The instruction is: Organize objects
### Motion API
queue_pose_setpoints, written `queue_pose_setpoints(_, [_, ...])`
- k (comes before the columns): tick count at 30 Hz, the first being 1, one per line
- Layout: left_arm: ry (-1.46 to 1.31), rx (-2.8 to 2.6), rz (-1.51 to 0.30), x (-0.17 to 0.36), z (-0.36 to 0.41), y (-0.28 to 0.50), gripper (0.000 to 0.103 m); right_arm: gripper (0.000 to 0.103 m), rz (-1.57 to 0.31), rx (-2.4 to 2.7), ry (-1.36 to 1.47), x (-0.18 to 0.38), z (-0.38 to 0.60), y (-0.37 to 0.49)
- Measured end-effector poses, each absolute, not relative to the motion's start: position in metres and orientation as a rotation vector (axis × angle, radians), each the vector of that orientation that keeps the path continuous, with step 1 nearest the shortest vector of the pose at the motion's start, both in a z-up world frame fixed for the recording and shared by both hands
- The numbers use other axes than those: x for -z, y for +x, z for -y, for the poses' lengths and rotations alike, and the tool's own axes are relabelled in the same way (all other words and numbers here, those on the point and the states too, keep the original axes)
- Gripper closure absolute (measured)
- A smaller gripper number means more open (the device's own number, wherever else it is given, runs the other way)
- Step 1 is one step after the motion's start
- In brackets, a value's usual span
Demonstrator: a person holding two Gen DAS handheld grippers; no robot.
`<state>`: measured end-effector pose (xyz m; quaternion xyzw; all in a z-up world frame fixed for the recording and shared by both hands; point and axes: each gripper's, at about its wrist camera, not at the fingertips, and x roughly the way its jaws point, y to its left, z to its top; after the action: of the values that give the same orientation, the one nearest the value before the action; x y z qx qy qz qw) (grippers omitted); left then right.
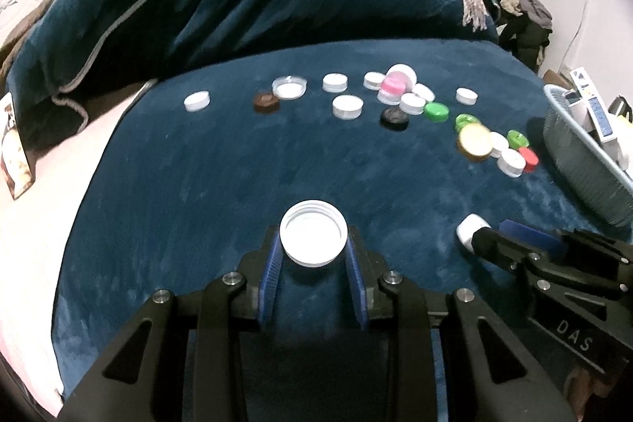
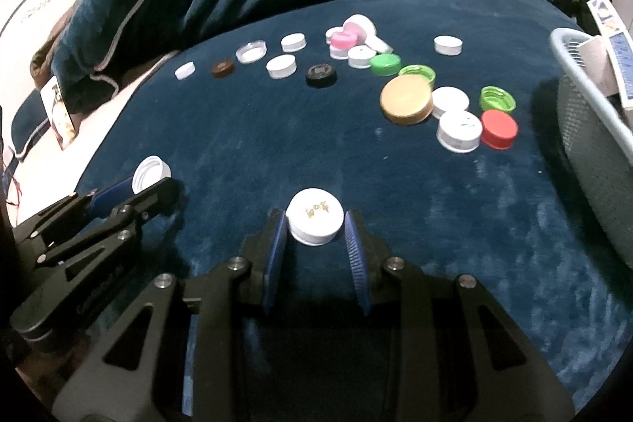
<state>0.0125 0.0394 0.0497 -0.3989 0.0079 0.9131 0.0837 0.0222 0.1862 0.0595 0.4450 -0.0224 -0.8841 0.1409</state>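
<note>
Gripping caps (image 1: 313,238), tongs (image 2: 315,224) mid-blanket (image 2: 245,145).

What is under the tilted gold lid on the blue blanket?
The gold lid leans on a white cap at its right and overlaps a green cap behind it. Elsewhere it rests on the blanket. Whatever lies directly beneath it is covered.

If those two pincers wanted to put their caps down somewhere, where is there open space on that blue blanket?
The widest bare stretch of blue blanket lies between the two grippers and the far row of caps, left of the gold lid. Another bare strip runs between the red cap and the basket. It is crowded around the pink cap and the gold lid.
</note>
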Motion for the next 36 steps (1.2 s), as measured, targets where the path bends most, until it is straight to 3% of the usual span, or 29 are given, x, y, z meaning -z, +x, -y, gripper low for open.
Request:
queue_pose_setpoints(15, [-1.035, -2.695, 0.084, -0.092, -0.069, 0.013, 0.071, 0.071, 0.128, 2.662, 1.113, -0.110, -0.234, 0.044])
queue_pose_setpoints(29, [-1.126, -2.737, 0.111, -0.077, -0.044, 0.011, 0.071, 0.070, 0.091, 2.531, 1.208, -0.094, -0.214, 0.038])
queue_pose_setpoints(30, [-1.127, -2.740, 0.119, -0.076, -0.042, 0.011, 0.071, 0.068, 0.091, 2.530, 1.221, -0.092, -0.213, 0.037])
queue_pose_setpoints(32, [-1.132, -2.741, 0.125, -0.075, -0.040, 0.012, 0.071, 0.049, 0.096, 2.538, 1.235, -0.088, -0.211, 0.037])
queue_pose_setpoints(34, [-1.134, -2.742, 0.125, -0.074, -0.038, 0.012, 0.071, 0.038, 0.093, 2.554, 1.225, -0.088, -0.211, 0.039])
queue_pose_setpoints(36, [-1.134, -2.744, 0.129, -0.074, -0.037, 0.012, 0.071, 0.035, 0.092, 2.547, 1.222, -0.088, -0.209, 0.040])
